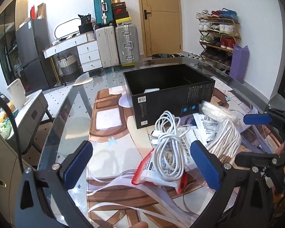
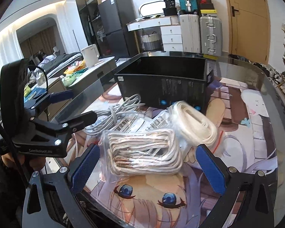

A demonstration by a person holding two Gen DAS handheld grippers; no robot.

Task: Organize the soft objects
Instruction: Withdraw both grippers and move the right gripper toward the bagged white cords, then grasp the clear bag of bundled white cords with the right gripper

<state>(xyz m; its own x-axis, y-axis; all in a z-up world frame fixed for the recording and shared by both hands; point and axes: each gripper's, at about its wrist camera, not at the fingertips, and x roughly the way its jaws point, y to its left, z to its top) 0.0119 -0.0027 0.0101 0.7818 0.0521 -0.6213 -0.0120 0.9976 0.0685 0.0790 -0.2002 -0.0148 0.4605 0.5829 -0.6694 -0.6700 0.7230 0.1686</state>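
Left gripper (image 1: 140,163): spread wide, empty, above coiled white charging cable (image 1: 168,146).
Right gripper (image 2: 148,165): released, straddling clear-bagged white cord bundle (image 2: 142,152).
Left view only: white packet inside open black cardboard box (image 1: 171,93).

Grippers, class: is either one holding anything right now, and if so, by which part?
Nothing is held. The left gripper and right gripper are both open above the cable pile, their blue pads clear of the bagged cord bundle.
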